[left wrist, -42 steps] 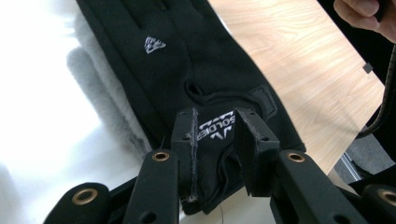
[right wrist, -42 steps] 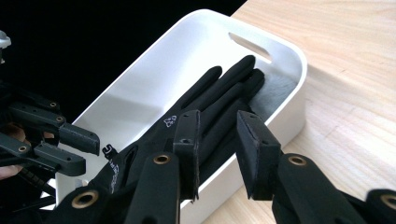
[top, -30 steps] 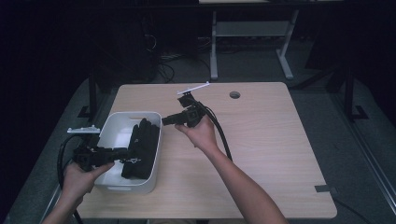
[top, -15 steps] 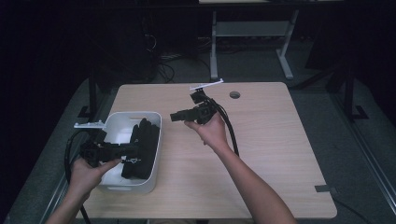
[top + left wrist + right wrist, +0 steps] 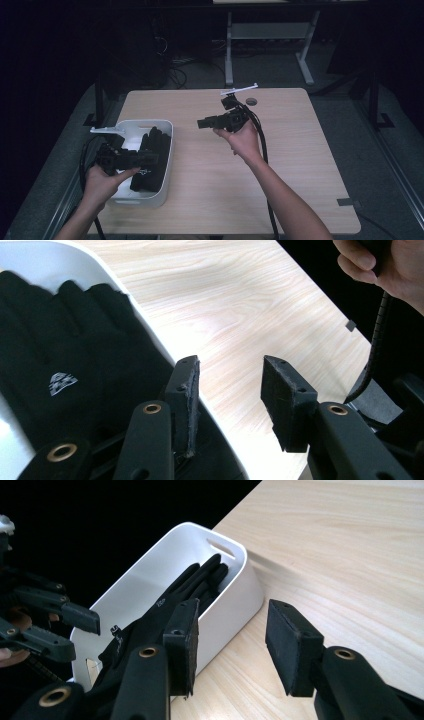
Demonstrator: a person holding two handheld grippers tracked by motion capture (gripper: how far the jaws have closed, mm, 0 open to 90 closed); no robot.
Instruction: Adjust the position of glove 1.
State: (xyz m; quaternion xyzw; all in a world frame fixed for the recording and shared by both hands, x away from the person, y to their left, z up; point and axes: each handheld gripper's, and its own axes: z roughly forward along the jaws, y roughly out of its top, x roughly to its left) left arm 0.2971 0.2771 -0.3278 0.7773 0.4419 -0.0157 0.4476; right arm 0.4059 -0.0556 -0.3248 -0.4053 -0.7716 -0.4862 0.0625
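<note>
Looks basically done imo: black gloves (image 5: pixel 150 157) sit in the white bin (image 5: pixel 131 128) by the table's (image 5: pixel 300 165) left edge. Left gripper (image 5: pixel 227 390) & right gripper (image 5: pixel 231 635) both empty, jaws apart.

**Black on white, over pale wood**

The table (image 5: pixel 300 165) is light wood with fine brown grain. The bin (image 5: pixel 235 587) at the left of the frame is plain white. The gloves (image 5: pixel 65 370) inside are black (one bears a small white checked diamond logo). Both grippers' pads (image 5: pixel 292 645) are matte black, with brass-coloured rivets below.
</note>
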